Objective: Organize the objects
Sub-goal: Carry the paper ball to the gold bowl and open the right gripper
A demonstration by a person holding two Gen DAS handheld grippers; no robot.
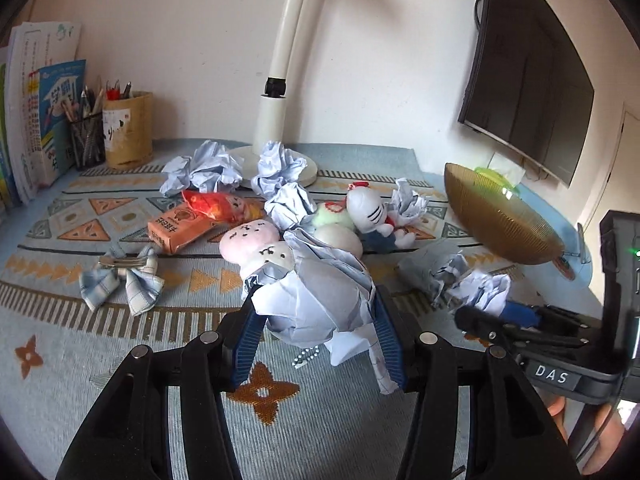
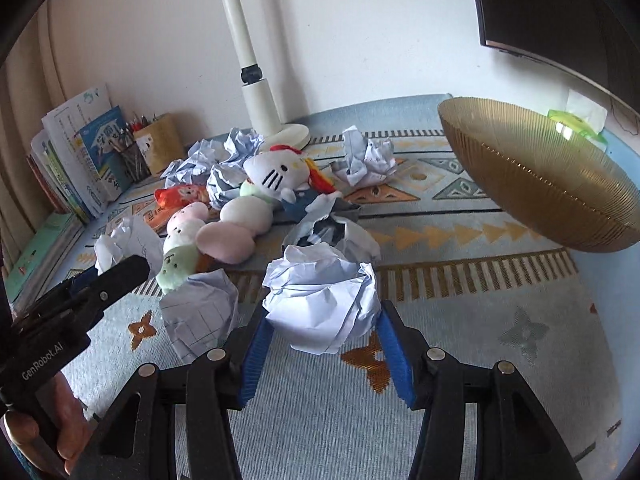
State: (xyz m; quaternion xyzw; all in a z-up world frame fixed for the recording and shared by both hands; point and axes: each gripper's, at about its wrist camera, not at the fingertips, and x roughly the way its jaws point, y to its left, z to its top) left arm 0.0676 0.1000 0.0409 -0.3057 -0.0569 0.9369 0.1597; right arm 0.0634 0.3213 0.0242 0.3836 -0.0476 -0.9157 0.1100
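Clearing crumpled paper off the patterned blue-and-orange woven table mat (image 1: 120, 360) looks like the step in hand, and both tools are already loaded. Judging by the layout, the wide ribbed gold bowl (image 2: 536, 184), tilted at the right, is the likely drop point, though where the balls should go cannot be confirmed. To do it well, lift each ball clear of the white, pink and green plush toy pile (image 2: 224, 224) before swinging across, keep the squeeze light so loose paper corners do not snag, and move one tool at a time so they do not collide.

The left gripper (image 1: 316, 320) is pinching a large crumpled white-and-blue lined paper ball (image 1: 320, 288) between its blue pads, seemingly raised above the mat. The right gripper (image 2: 324, 320) is pinching a second crumpled white paper ball (image 2: 320, 300), near the mat's striped band.

Hard to read: the bowl's inside is turned away, so its contents are hidden. Whether either ball still touches the mat cannot be told. A small bead chain (image 1: 306, 358) peeks out beneath the left ball; what it is attached to is unclear.
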